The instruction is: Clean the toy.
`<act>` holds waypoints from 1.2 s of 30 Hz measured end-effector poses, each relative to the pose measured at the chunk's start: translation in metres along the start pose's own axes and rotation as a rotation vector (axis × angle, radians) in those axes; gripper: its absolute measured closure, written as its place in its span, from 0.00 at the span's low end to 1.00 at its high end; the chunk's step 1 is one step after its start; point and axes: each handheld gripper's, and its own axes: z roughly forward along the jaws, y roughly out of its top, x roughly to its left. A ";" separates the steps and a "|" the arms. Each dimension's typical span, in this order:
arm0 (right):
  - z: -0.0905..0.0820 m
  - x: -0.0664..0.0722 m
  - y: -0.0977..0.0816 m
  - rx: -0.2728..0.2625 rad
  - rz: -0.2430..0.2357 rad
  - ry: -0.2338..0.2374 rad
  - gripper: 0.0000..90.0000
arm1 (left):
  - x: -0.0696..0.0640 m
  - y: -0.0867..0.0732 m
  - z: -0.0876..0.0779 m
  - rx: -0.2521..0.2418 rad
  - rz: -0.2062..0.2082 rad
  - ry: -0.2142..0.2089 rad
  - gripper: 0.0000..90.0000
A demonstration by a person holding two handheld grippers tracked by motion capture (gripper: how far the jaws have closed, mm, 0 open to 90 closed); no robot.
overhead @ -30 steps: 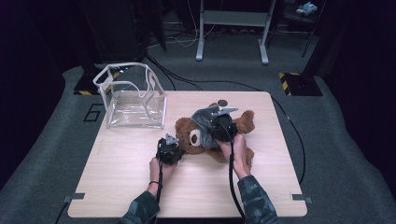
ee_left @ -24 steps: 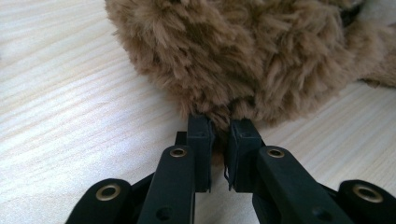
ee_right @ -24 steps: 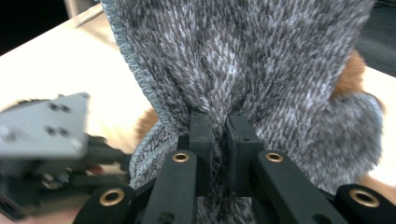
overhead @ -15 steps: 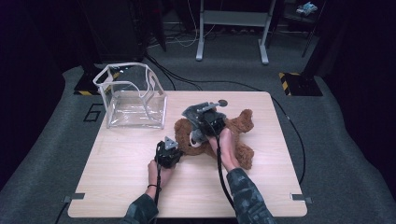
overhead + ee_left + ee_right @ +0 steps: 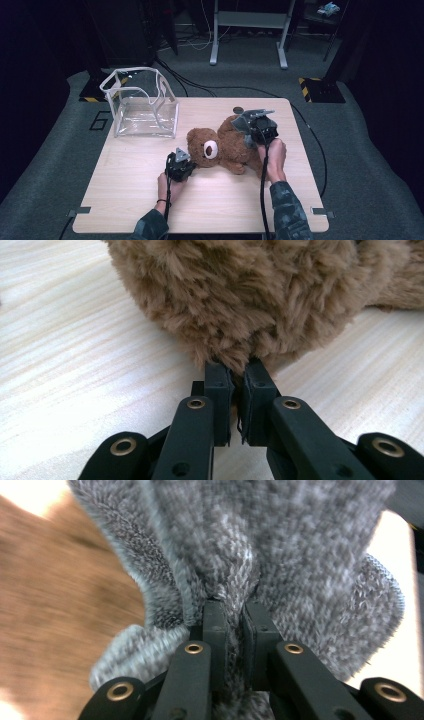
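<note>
A brown teddy bear point(image 5: 227, 147) lies on its side in the middle of the wooden table point(image 5: 140, 165), with its head point(image 5: 205, 148) toward the left. In the left gripper view my left gripper point(image 5: 235, 372) is shut on a tuft of the bear's fur point(image 5: 235, 305); from above, the left gripper point(image 5: 189, 162) is at the head's lower left. My right gripper point(image 5: 235, 611) is shut on a grey knit garment point(image 5: 280, 540). In the high view the right gripper point(image 5: 250, 134) holds that grey garment point(image 5: 241, 124) over the bear's right end.
A clear plastic box point(image 5: 142, 102) with white edging stands open at the table's back left. A small dark round object point(image 5: 238, 110) lies near the far edge behind the bear. Cables trail over the floor beyond the table.
My right gripper swung left over the bear, then back to the right, taking the grey garment with it; more of the bear's brown body shows. The left gripper has hardly moved.
</note>
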 end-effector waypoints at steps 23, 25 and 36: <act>0.023 -0.036 -0.033 0.052 0.130 0.025 0.92 | -0.001 0.000 0.002 0.005 0.013 -0.002 0.93; 0.012 -0.036 -0.033 0.017 0.109 0.022 0.92 | -0.002 0.000 0.002 0.006 0.015 -0.001 0.93; -0.011 0.019 0.002 -0.075 -0.014 0.159 0.92 | -0.004 0.000 0.001 0.014 0.044 0.011 0.93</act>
